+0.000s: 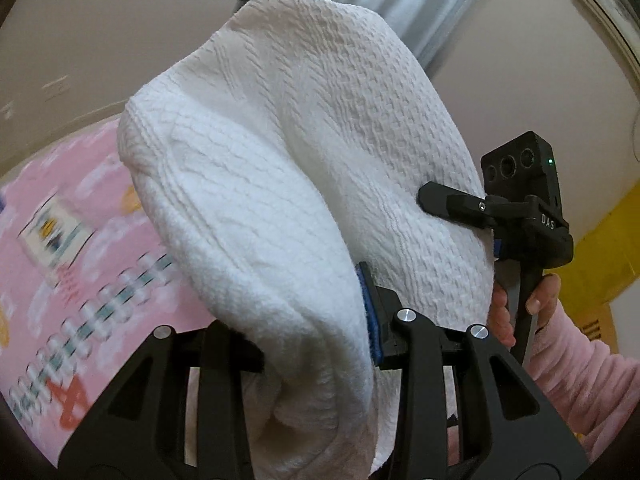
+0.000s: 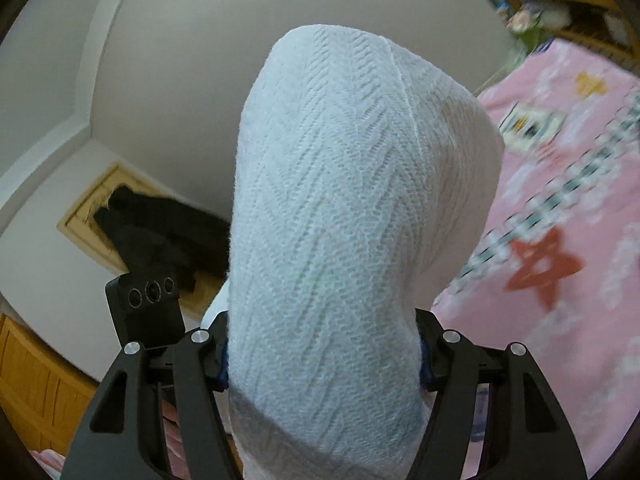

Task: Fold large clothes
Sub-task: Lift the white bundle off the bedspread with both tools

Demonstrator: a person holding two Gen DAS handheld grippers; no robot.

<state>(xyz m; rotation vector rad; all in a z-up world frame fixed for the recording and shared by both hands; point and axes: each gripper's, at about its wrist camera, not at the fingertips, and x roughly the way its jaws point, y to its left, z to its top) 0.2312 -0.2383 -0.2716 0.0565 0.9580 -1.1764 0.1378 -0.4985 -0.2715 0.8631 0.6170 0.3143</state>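
I have a white knitted garment (image 1: 280, 184) bunched up between both sets of fingers, lifted off the pink patterned bed (image 1: 60, 248) that lies below and behind it. My left gripper (image 1: 316, 344) has its fingers partly closed on a thick wad of the knit, the blue pad of one finger (image 1: 370, 316) pressed against the cloth. My right gripper (image 2: 324, 356) stands wider, its fingers clamped on either side of a fat roll of the same garment (image 2: 340, 200), which rises in a hump ahead of the camera. From the left view I can see the right gripper (image 1: 452, 204) just beside me, nosing into the cloth, with my hand (image 1: 516, 312) and a pink sleeve (image 1: 580, 368) behind it. As for the folding, I judge it barely begun: the garment hangs crumpled in the air, no neat crease or flat layer shows, and it is not yet spread on the bed. Laying it out, smoothing it and making every fold seem to remain.
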